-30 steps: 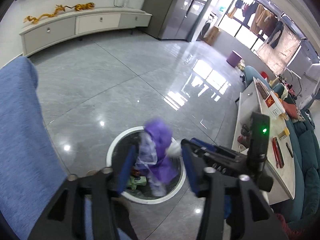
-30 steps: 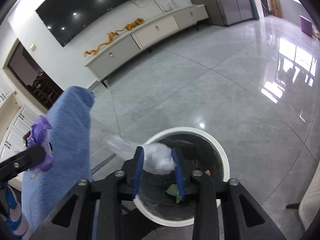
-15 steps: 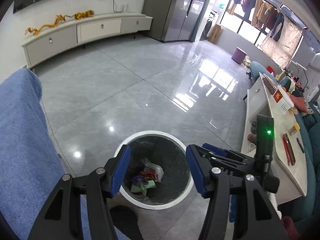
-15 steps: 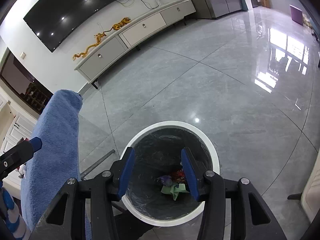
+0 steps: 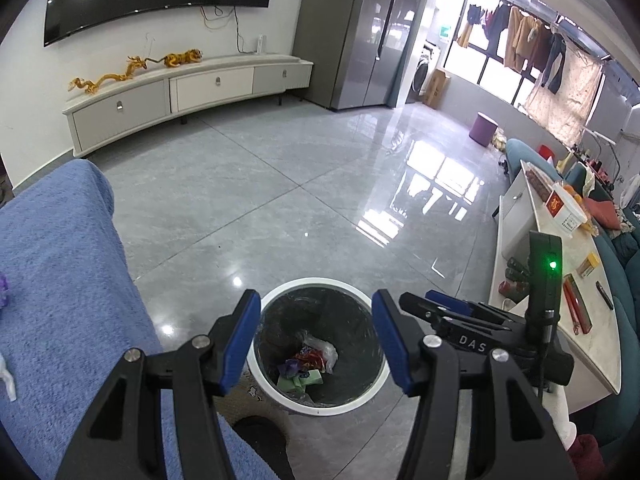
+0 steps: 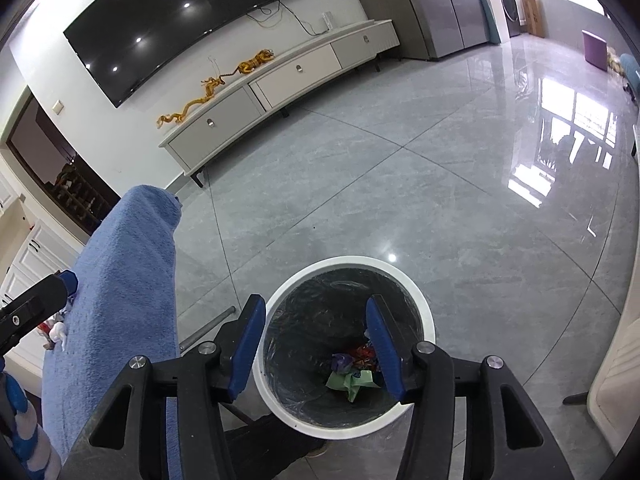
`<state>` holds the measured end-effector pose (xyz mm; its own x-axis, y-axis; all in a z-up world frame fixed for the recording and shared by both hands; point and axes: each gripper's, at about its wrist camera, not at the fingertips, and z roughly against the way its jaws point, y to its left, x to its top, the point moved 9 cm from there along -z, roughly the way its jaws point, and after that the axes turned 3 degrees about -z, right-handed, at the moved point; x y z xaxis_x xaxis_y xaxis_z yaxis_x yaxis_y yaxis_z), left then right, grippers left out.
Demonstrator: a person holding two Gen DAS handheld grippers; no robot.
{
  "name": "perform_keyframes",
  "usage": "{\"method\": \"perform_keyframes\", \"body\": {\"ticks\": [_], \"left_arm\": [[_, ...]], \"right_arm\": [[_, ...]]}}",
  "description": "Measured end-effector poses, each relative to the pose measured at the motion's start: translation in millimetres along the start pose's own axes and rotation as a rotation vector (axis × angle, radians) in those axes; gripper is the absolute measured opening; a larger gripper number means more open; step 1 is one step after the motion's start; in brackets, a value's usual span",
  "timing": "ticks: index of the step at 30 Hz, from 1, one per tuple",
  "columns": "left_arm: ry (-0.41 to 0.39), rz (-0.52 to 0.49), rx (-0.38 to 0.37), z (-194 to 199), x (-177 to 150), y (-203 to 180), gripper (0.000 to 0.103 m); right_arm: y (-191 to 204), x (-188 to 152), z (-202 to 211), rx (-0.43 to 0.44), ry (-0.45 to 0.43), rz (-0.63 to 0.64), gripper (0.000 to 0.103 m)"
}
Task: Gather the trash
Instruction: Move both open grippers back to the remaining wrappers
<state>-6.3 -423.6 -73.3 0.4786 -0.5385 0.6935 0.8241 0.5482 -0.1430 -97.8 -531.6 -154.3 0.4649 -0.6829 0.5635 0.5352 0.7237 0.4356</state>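
A round white-rimmed trash bin [image 5: 276, 292] with a black liner stands on the grey floor below both grippers. Crumpled trash [image 5: 306, 362] lies at its bottom: purple, red, green and clear plastic pieces. My left gripper [image 5: 316, 340] hangs above the bin, open, with nothing between its blue pads. In the right wrist view the same bin [image 6: 424, 308] holds the trash [image 6: 352, 372]. My right gripper [image 6: 316, 346] is over it, its jaws opening and empty. The right gripper's body shows at the right of the left wrist view.
A blue towel-covered surface [image 5: 60, 280] lies left of the bin, with small purple and white scraps at its left edge. A white low table [image 5: 560, 280] with small items stands at the right. A TV cabinet [image 5: 180, 92] lines the far wall. A dark shoe [image 5: 260, 432] is near the bin.
The purple wrapper left the left gripper and the clear plastic left the right gripper; both now lie in the bin. Both grippers rose and their jaws widened.
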Motion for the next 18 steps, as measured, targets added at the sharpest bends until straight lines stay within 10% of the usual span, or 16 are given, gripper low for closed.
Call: {"method": "perform_keyframes", "body": {"ticks": [18], "left_arm": [[-0.15,0.071,0.055,122.8,-14.1,40.7,0.056]], "right_arm": [[56.1,8.0,74.3,-0.003,-0.104,0.104,0.052]]}}
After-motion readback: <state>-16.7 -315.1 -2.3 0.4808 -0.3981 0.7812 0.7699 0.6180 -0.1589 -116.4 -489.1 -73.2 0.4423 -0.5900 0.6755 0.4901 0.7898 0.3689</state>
